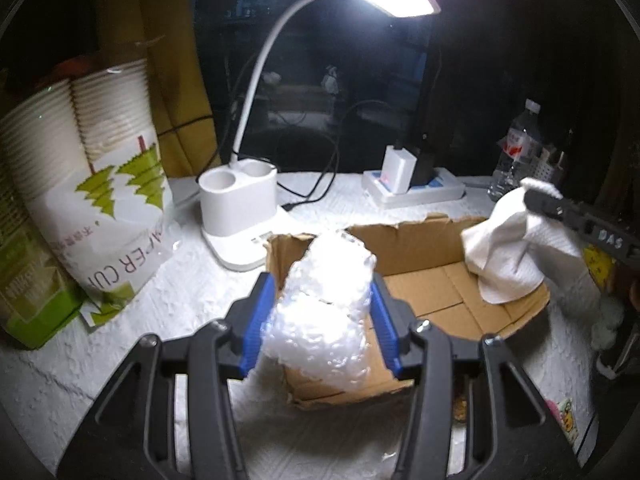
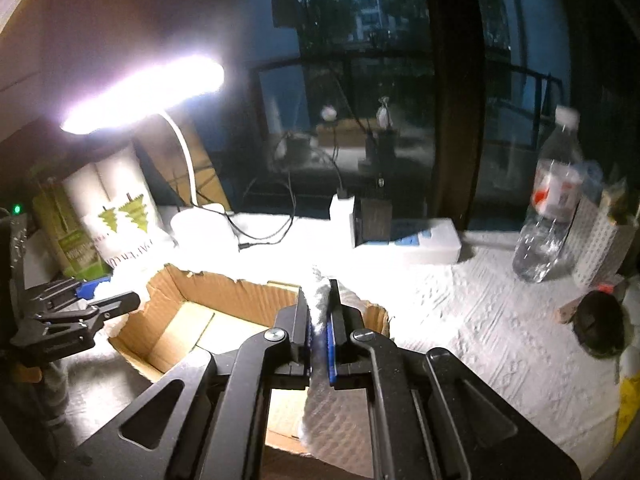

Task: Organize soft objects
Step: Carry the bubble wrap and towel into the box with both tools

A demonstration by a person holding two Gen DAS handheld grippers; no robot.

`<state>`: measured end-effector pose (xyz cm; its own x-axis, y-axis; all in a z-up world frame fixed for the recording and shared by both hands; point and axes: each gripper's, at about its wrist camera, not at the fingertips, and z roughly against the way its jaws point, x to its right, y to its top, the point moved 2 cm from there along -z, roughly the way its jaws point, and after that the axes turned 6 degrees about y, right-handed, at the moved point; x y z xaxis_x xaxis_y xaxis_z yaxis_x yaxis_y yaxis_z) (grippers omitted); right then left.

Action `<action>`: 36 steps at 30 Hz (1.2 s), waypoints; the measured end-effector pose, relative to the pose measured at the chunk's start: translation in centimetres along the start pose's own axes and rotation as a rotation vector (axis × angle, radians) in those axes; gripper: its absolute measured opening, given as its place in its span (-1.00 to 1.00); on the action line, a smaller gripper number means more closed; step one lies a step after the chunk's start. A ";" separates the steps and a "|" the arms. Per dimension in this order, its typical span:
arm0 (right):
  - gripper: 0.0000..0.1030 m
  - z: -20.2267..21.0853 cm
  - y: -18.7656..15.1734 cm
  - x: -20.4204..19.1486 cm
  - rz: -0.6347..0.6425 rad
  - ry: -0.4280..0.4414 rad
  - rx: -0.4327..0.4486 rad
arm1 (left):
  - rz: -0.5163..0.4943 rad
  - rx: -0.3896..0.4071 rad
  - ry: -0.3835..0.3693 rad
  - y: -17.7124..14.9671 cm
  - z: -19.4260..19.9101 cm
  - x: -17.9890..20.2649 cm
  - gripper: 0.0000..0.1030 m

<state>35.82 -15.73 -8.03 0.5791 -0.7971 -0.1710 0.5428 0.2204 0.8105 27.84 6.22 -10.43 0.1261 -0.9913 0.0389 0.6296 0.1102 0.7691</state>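
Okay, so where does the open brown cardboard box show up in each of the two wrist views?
Left wrist: open brown cardboard box sits centre-right, behind the clear bubble wrap wad in the left gripper.
Right wrist: box lies lower left of centre.
Shared landmark: white desk lamp.

The cardboard box (image 1: 448, 280) is lying open at the top, and most of its floor is showing bare, so a gripper could come down there. At its left corner the bubble wrap (image 1: 324, 304) in the left gripper (image 1: 320, 320) is taking the space. At the right wall the white cloth (image 1: 508, 248) is hanging from the right gripper (image 2: 319, 332) and is blocking that side. Behind the box the lamp base (image 1: 236, 208) and the power strip (image 1: 416, 190) are standing near, with cables between them. The paper cup pack (image 1: 100, 184) is closing the left, the water bottle (image 2: 552, 200) the far right.
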 end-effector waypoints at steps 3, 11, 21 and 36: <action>-0.88 -1.3 -0.7 0.5 -0.014 0.001 -0.024 | 0.000 -0.015 -0.004 -0.2 -0.7 0.1 -0.05; -0.88 -3.7 -2.4 1.1 -0.037 -0.013 -0.086 | -0.002 -0.054 0.002 -0.7 -2.4 0.3 -0.05; -0.17 -2.1 -2.4 0.6 -0.003 -0.031 -0.083 | -0.038 -0.076 0.029 -1.0 -3.3 0.9 -0.01; 0.16 -4.9 -6.1 4.2 -0.063 -0.160 -0.254 | -0.048 -0.041 0.047 -0.3 -1.5 1.2 0.36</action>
<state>37.89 -17.65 -16.41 0.4474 -0.8876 -0.1097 0.7210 0.2854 0.6314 28.93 5.10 -11.60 0.1300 -0.9911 -0.0278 0.6664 0.0666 0.7426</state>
